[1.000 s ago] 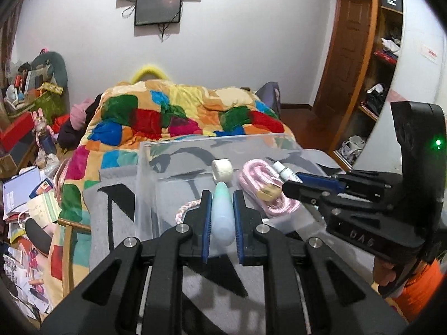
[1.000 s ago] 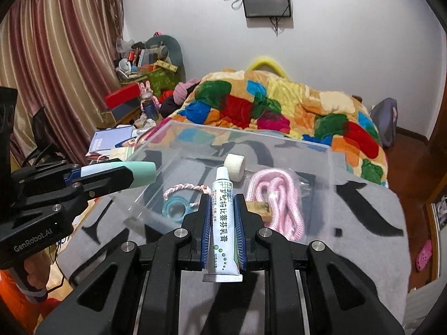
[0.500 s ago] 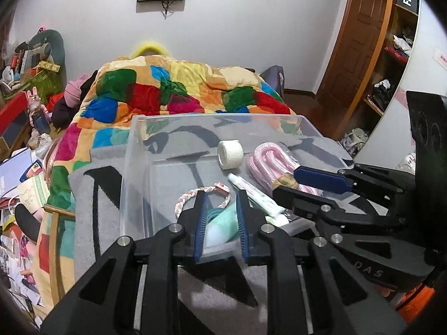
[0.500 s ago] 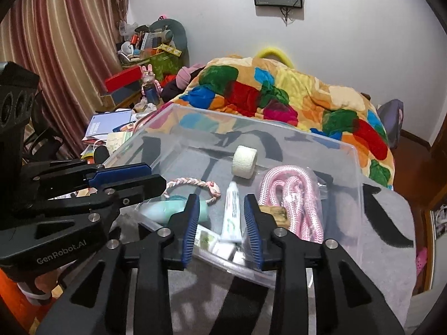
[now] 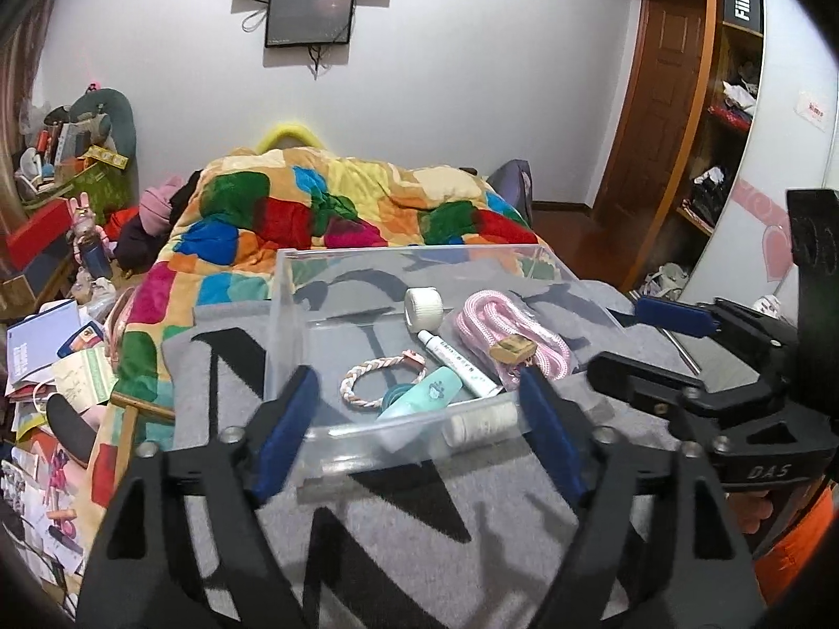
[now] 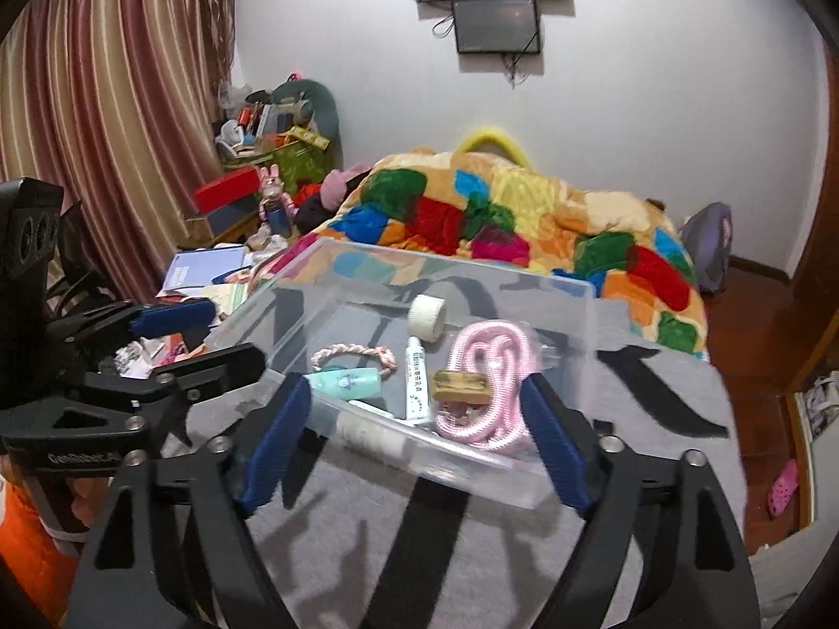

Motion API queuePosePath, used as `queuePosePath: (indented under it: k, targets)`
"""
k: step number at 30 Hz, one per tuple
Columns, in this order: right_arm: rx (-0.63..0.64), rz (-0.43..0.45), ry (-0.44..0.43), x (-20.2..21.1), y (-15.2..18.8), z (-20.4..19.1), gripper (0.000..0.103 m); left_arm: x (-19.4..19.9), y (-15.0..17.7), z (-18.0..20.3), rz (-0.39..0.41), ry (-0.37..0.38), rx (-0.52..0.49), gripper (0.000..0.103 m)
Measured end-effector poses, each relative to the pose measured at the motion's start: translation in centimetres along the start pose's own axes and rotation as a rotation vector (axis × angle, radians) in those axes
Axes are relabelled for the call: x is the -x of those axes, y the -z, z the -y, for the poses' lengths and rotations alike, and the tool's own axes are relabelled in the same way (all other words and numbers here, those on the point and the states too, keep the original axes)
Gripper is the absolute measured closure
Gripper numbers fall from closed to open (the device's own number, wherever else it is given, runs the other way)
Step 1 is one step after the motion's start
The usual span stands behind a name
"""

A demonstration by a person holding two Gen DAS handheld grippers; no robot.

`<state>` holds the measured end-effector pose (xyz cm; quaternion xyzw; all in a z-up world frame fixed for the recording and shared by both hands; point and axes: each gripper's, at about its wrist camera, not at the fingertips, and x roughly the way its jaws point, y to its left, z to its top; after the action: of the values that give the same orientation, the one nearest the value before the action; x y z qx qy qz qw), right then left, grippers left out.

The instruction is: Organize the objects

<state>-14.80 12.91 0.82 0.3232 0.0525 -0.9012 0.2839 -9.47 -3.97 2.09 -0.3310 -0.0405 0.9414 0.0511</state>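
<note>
2 tools spread wide, left tool (image 5: 419, 424), right tool (image 6: 414, 430), both empty, near clear bin (image 5: 283, 309)

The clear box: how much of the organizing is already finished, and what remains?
Done: the clear box holds the mint tube, white ointment tube, pink rope, tape roll and braided bracelet. In hand: nothing; left gripper and right gripper are open. Left: no loose item visible on the grey blanket.

In the bin (image 5: 283, 314), tape roll (image 5: 423, 305) lies behind the tube (image 5: 457, 362) — rope (image 5: 511, 335) right, bracelet (image 5: 380, 378) left.
</note>
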Motion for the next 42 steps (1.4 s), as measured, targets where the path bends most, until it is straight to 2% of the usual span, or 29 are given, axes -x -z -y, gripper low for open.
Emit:
queuePosePath:
  k: [3, 8, 19, 42]
  targets:
    - [0.01, 0.012, 0.02, 0.8, 0.7, 0.0, 0.02, 0.7, 0.6, 0.1, 0.02, -0.01, 0.001, 0.009]
    - [0.004, -0.001, 0.037, 1.2, 2.0, 0.0, 0.019, 0.9, 1.7, 0.7, 0.015, -0.017, -0.006, 0.006]
    - [-0.002, -0.014, 0.036, 1.5, 3.8, -0.2, 0.019, 0.8, 3.4, 0.8, -0.009, -0.013, 0.022, 0.006]
    - [0.0, -0.02, 0.03, 1.2, 3.9, -0.7, 0.019, 0.7, 3.8, 1.1, -0.018, -0.01, 0.031, 0.006]
